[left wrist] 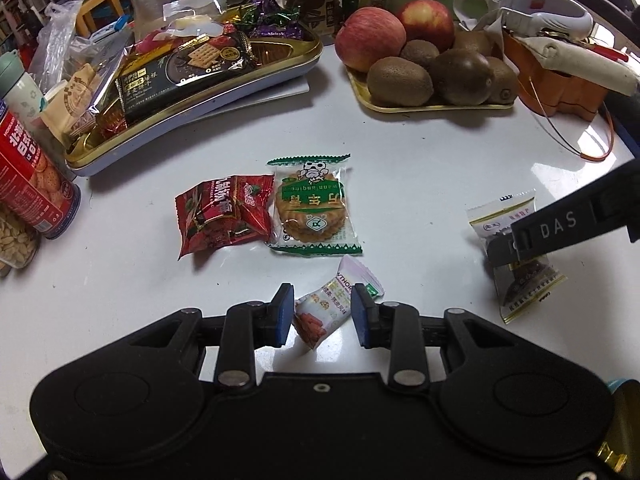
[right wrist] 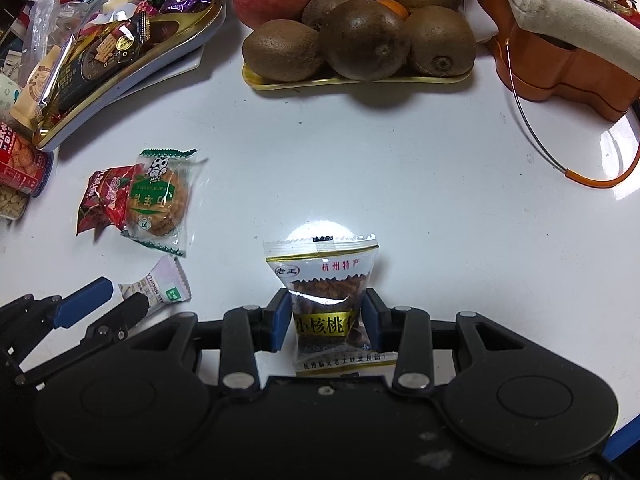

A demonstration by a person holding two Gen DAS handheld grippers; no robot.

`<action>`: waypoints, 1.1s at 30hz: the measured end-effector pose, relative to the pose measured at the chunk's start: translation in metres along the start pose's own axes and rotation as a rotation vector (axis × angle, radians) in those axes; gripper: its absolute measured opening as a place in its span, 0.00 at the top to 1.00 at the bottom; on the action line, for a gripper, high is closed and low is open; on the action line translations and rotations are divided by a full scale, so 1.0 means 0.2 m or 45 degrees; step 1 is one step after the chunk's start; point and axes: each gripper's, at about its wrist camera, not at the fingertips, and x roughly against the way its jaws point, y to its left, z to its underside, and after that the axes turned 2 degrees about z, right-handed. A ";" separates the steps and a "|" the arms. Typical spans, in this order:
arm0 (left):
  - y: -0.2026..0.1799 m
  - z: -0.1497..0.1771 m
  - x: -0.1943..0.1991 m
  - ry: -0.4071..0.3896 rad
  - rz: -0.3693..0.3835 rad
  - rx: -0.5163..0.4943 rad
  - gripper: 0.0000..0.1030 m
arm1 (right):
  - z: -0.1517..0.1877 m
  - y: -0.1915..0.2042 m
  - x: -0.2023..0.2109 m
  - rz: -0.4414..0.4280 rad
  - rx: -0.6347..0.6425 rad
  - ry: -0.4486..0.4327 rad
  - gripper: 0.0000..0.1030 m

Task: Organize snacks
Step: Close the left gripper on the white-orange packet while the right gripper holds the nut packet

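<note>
Two grippers are working at the near edge of the white table (left wrist: pixel 400 152). My left gripper (left wrist: pixel 322 314) is straddling a small white sachet (left wrist: pixel 332 308), its blue pads standing apart on either side; I am judging the jaws not yet closed, though contact at the left pad is hard to rule out. My right gripper (right wrist: pixel 326 322) is bracketing a walnut packet (right wrist: pixel 324 304), the pads pressing against both of its flanks, so I am treating it as gripped. The packet's lower seam is running under the gripper body and is partly hidden.

Farther out, a red snack pouch (left wrist: pixel 222 214) and a green-printed biscuit pack (left wrist: pixel 312 206) are lying side by side, touching, waiting for collection. Beyond them, at the far left, a gold-rimmed snack tray (left wrist: pixel 280 54) is already holding crackers and wrapped sweets, which I am taking as the destination. Its left end is buried under clear bags. At the far right, a fruit tray (right wrist: pixel 360 80) of kiwis and apples is partly cut off by the frame.
</note>
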 end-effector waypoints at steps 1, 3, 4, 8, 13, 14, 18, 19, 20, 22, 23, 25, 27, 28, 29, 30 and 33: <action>0.00 0.01 0.00 0.004 0.023 -0.022 0.59 | 0.00 -0.01 0.00 -0.003 -0.006 0.003 0.61; 0.00 0.02 0.01 0.012 0.053 -0.070 0.59 | 0.00 -0.02 0.02 -0.014 -0.015 0.008 0.61; 0.00 0.03 0.01 0.008 0.046 -0.091 0.59 | 0.00 -0.03 0.02 -0.021 -0.018 0.009 0.61; 0.00 0.03 -0.01 0.012 0.026 -0.112 0.59 | 0.01 -0.04 0.03 -0.029 -0.027 0.019 0.61; -0.04 -0.01 -0.05 0.009 0.027 -0.200 0.59 | 0.02 -0.03 0.03 -0.018 -0.011 0.019 0.61; -0.04 -0.02 -0.06 0.017 0.029 -0.210 0.59 | 0.02 -0.04 0.03 -0.018 -0.010 0.018 0.61; -0.07 -0.01 -0.10 0.036 0.021 -0.236 0.54 | 0.01 -0.03 0.01 -0.009 -0.018 0.023 0.60; -0.08 0.00 -0.11 0.047 0.019 -0.250 0.54 | 0.01 -0.04 0.00 -0.005 -0.020 0.027 0.60; -0.08 0.00 -0.12 0.047 0.020 -0.260 0.54 | 0.01 -0.03 -0.01 -0.001 -0.021 0.030 0.60; -0.10 0.00 -0.12 0.040 0.020 -0.255 0.54 | 0.01 -0.03 -0.02 0.007 -0.021 0.034 0.60; -0.10 0.00 -0.12 0.046 0.028 -0.241 0.54 | 0.01 -0.03 -0.03 0.012 -0.018 0.035 0.60; -0.08 -0.02 -0.13 0.060 0.050 -0.189 0.54 | 0.01 -0.03 -0.04 0.030 -0.010 0.031 0.59; -0.07 -0.03 -0.14 0.079 0.059 -0.122 0.54 | 0.01 -0.02 -0.04 0.045 0.002 0.025 0.59; -0.07 -0.04 -0.15 0.090 0.064 -0.090 0.54 | 0.01 -0.02 -0.05 0.052 0.008 0.021 0.59; -0.05 -0.05 -0.15 0.103 0.073 -0.049 0.54 | 0.01 -0.01 -0.05 0.061 0.015 0.020 0.59; -0.04 -0.06 -0.15 0.112 0.085 -0.011 0.55 | 0.01 -0.01 -0.05 0.070 0.021 0.020 0.58; -0.01 -0.07 -0.16 0.122 0.090 0.085 0.64 | 0.03 0.01 -0.05 0.085 0.036 0.018 0.57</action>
